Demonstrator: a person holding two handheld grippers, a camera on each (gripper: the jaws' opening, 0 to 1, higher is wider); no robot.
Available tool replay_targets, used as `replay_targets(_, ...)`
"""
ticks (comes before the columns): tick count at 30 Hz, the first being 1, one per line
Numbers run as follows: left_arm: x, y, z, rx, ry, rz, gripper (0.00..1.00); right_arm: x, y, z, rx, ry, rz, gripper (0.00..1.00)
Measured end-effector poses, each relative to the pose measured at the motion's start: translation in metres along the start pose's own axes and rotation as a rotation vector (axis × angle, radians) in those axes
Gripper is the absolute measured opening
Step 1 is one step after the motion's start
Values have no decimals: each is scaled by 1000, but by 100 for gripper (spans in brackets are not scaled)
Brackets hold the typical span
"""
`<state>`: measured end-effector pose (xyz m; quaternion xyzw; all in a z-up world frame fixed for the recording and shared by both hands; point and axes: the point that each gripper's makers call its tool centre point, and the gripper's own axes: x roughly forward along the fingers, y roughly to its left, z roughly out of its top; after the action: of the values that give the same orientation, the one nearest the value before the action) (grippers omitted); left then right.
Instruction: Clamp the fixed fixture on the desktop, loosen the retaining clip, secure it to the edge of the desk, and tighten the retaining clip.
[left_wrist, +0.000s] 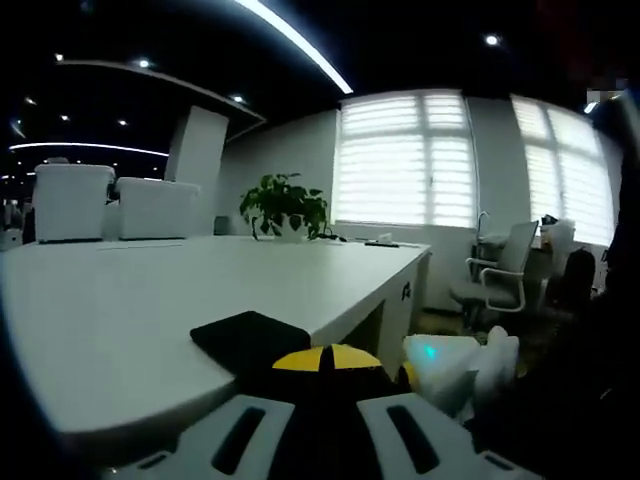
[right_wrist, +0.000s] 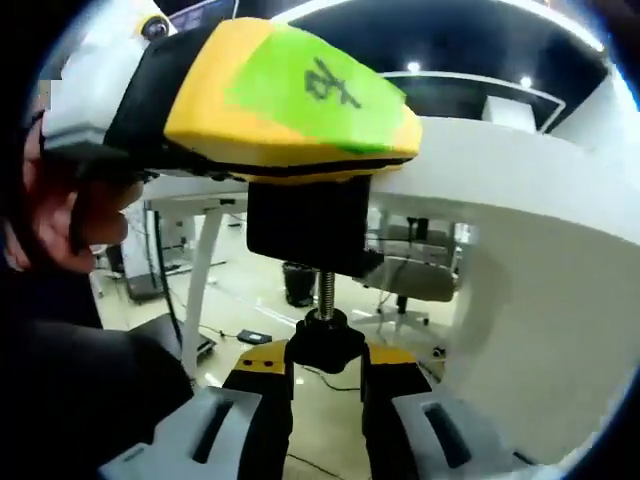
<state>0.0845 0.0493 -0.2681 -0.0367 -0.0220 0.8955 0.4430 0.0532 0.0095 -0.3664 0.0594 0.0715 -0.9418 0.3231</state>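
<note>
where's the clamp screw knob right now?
In the right gripper view the black knob sits low at center, between the right hand-held gripper's jaws, under the threaded screw and the clamp's black block, left of the white desk edge.

A: What's mid-frame, left gripper view?
B: Potted plant (left_wrist: 285, 207), window blinds (left_wrist: 405, 160) behind. Office chair (left_wrist: 497, 275) at right.
A: Upper left?
B: Two white boxes (left_wrist: 72, 201).
</note>
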Motion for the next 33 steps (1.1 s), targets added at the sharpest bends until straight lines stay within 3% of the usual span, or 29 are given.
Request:
replay_targets(4,0,1,0,-5,7,6,1,1,8,0,27,1,166,24)
replay_targets(8,-2,1,0,-7,6,-5,1,2,11,0,14,-7,271,24)
replay_targets(12,-6,4,2,-53,-1,-36,1,2,12,1,17,-30,337,24)
replay_targets(18,-8,4,1,-53,12,-51,1,7,16,2,18,-33,430,24)
replay_targets(19,-8,4,2,-47,15,-51,1,7,18,5,11,-59,439,24)
replay_targets(22,-9,4,2,-41,24,-52,1,6,17,1,-2,-53,453,24)
replay_targets(25,-14,7,3,-44,16,-53,1,6,11,-1,-23,-47,419,25)
replay_targets(27,-15,7,4,-42,14,-54,1,5,7,1,-58,-65,353,26)
replay_targets(29,-14,7,4,-40,14,-56,1,0,8,4,-4,-77,282,30)
replay_targets(30,-14,7,4,-37,14,-60,1,-3,9,4,23,-67,243,37)
replay_targets(32,-14,7,4,-32,19,-64,1,-7,4,6,63,-75,129,48)
replay_targets(33,-14,7,3,-25,21,-66,1,-9,4,4,70,-60,69,48)
